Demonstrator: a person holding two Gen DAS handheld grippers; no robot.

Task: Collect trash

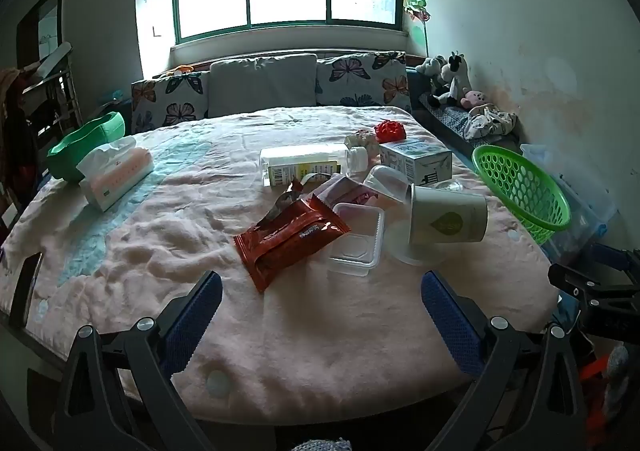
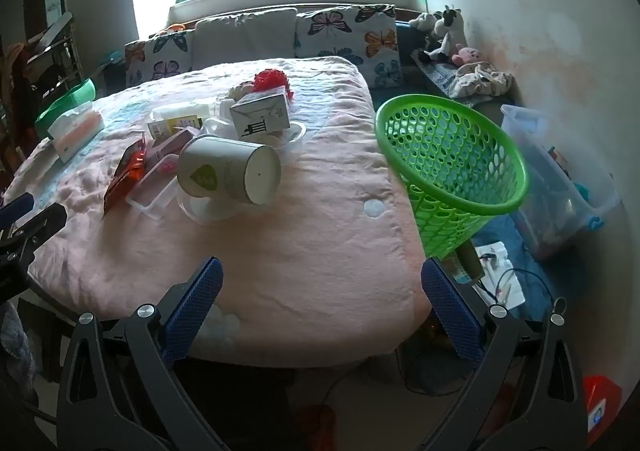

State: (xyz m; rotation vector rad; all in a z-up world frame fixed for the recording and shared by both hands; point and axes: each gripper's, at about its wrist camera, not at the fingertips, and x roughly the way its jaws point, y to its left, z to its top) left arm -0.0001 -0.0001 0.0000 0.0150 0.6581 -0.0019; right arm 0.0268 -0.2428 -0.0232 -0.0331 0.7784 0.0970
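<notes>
On the pink fleece blanket that covers the table lies a heap of trash, a little right of the middle and well beyond both tools. Little writing can be read: the grey paper cup, lying on its side, shows a light green leaf-shaped mark with small letters too blurred to read, and the red foil snack wrapper has white print that I cannot make out. The clear plastic bottle, also lying down, carries a white and yellow label with a barcode, and the small white carton box has a dark printed drawing on its near face. Around them are a clear square plastic tray, a pink packet and, farther away, a crumpled red net ball. The green perforated plastic basket stands tilted just beside the right edge of the table. At the far left are a pink-and-white tissue pack and a green fabric bin. The left gripper points downward over the near part of the blanket with its blue pads wide apart and nothing between them. The right gripper hangs over the near right corner, also spread wide and empty.
</notes>
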